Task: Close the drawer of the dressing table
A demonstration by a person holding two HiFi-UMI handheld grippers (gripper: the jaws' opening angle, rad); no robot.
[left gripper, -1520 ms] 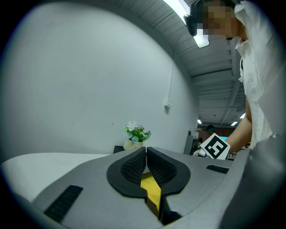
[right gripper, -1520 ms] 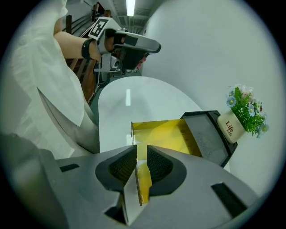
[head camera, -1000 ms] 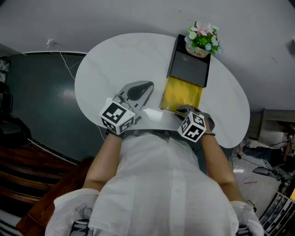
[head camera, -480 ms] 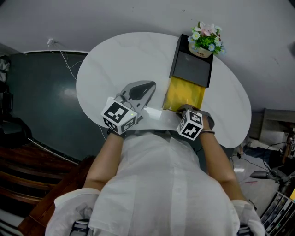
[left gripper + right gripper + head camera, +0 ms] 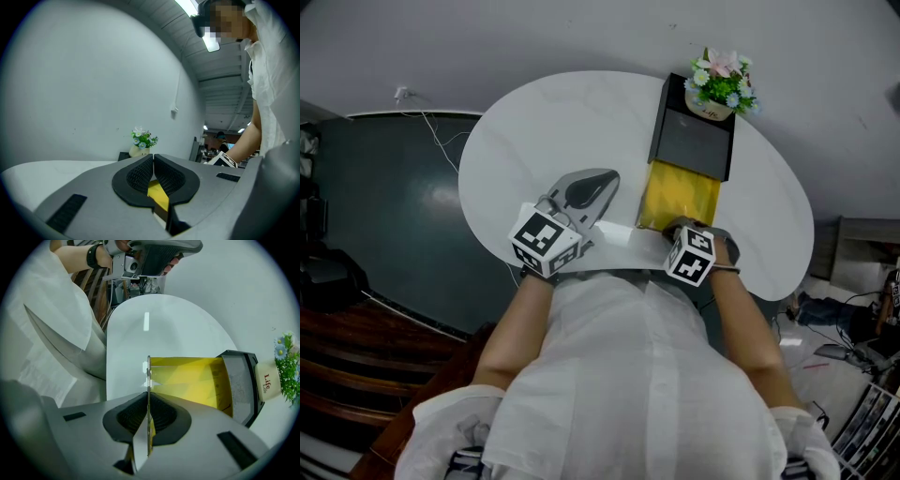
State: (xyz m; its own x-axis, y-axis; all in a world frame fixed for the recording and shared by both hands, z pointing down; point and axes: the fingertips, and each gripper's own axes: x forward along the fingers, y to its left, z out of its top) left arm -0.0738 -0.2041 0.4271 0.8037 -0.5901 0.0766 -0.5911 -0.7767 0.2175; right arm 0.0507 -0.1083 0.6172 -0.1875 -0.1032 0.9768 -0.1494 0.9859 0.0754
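Observation:
A small dark cabinet (image 5: 692, 141) stands at the back right of the round white table (image 5: 544, 131), with its yellow drawer (image 5: 678, 195) pulled out toward me. My right gripper (image 5: 675, 228) is shut on the drawer's thin front panel (image 5: 148, 376); the panel runs edge-on between the pads, and the yellow drawer (image 5: 187, 380) stretches beyond to the cabinet (image 5: 239, 380). My left gripper (image 5: 598, 180) hovers low over the table left of the drawer, shut with nothing held. In the left gripper view its pads (image 5: 140, 176) meet, with yellow showing behind the slit.
A cream pot of flowers (image 5: 718, 80) sits on top of the cabinet, also visible as the pot (image 5: 267, 380) and the flowers (image 5: 140, 143). A white cable (image 5: 441, 136) hangs behind the table's left edge. Bare tabletop lies to the left and back.
The view has shifted slightly. The right gripper stays on the drawer front, and the drawer's exposed length looks about the same. The left gripper has barely moved.

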